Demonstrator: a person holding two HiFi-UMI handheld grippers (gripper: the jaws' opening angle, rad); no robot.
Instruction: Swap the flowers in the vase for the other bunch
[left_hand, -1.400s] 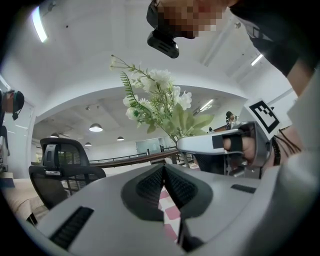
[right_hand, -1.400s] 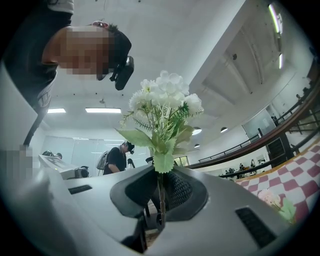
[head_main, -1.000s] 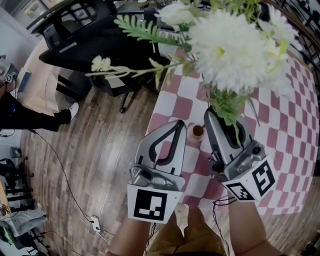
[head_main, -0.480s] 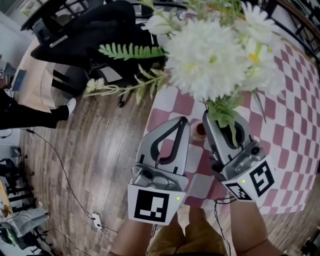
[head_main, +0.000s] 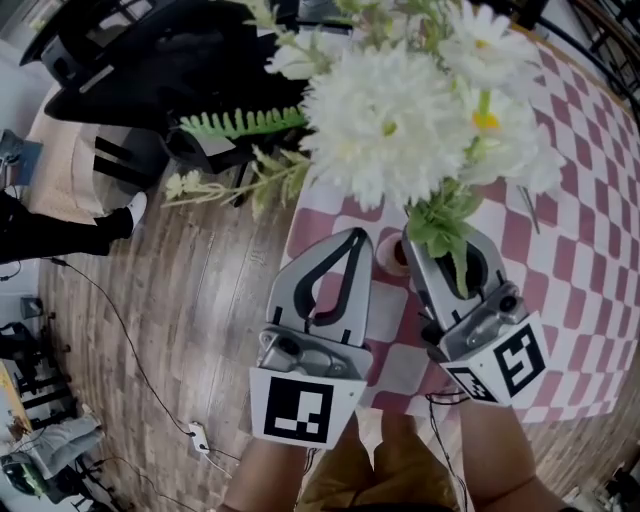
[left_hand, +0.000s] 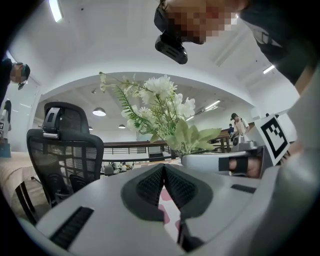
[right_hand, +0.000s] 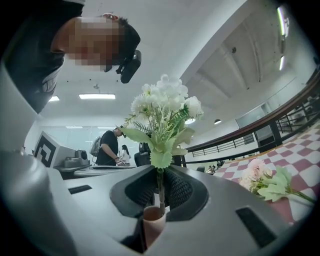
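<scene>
My right gripper (head_main: 440, 248) is shut on the green stem (right_hand: 160, 184) of a white flower bunch (head_main: 400, 130), held upright over the near left corner of the pink-and-white checked table (head_main: 560, 250). A small terracotta vase (head_main: 392, 256) stands just below the jaws, and the stem's lower end reaches its mouth (right_hand: 153, 214). My left gripper (head_main: 352, 240) hovers beside it on the left, shut and empty, pads (left_hand: 150, 182) together. A pink flower bunch (right_hand: 265, 182) lies on the table to the right.
A black office chair (head_main: 150, 60) stands off the table's left edge on the wooden floor (head_main: 180, 320). A person's leg and shoe (head_main: 70, 232) are at far left, and a cable (head_main: 120, 340) runs across the floor.
Both grippers have sunk, and the white bunch has come down with the right one toward the vase. In the head view the blooms have shifted left.
</scene>
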